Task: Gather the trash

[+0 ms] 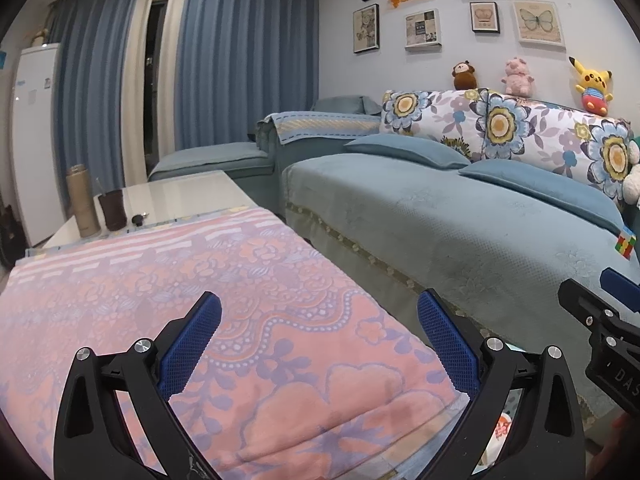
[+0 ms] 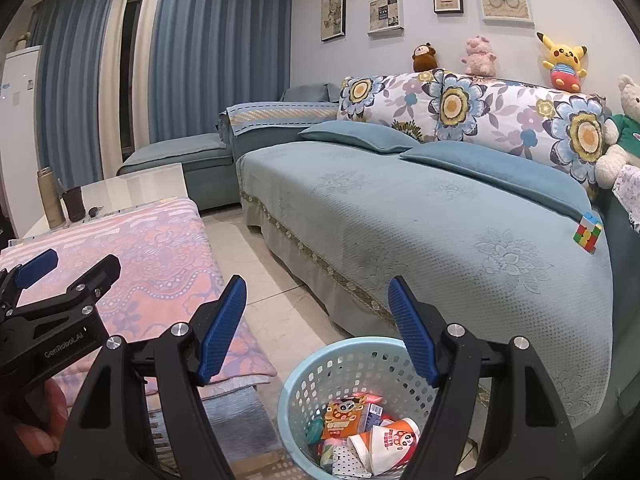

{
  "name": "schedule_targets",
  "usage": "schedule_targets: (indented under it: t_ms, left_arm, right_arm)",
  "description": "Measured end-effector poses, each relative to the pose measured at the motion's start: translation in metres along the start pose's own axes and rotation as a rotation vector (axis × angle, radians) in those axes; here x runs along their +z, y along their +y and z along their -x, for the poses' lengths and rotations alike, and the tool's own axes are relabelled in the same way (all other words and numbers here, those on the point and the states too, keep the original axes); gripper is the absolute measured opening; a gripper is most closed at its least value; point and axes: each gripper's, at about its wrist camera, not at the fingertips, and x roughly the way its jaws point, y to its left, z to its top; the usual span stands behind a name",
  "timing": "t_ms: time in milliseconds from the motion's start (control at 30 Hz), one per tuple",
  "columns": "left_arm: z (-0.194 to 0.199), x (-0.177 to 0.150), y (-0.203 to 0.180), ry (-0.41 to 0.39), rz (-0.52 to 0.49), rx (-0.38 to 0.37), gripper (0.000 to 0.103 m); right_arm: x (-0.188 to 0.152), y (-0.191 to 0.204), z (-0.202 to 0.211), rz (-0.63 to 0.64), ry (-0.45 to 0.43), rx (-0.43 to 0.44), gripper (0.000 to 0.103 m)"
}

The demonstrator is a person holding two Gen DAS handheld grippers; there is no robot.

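Blue basket (image 2: 304, 376) holds paper cups (image 2: 390, 442) & wrappers: light, crushable, prob. grip by rim. Right gripper (image 2: 316, 332) above it, left gripper (image 1: 320, 340) beside: both agape, empty.

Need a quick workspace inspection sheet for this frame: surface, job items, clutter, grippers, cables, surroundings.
Surface: pink floral cloth covers the near table; no trash seen on it.
Job's things: light blue basket on the floor holds a paper cup and wrappers.
Clutter: tan flask, dark cup at the far end; colour cube on the sofa.
Grippers: left gripper open, empty; right gripper open, empty.
Cables: nothing seen.
Surroundings: blue sofa, curtains, plush toys, framed pictures.
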Motion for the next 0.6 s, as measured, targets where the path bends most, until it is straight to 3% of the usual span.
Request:
schedule_targets:
  t_ms: [600]
  left_arm:
    - [0.0018, 0.0014, 0.0092, -0.003, -0.01, 0.017, 0.096]
  right_arm:
    - [0.0009, 0.0057, 0.0015, 0.003, -0.003, -0.001, 0.069]
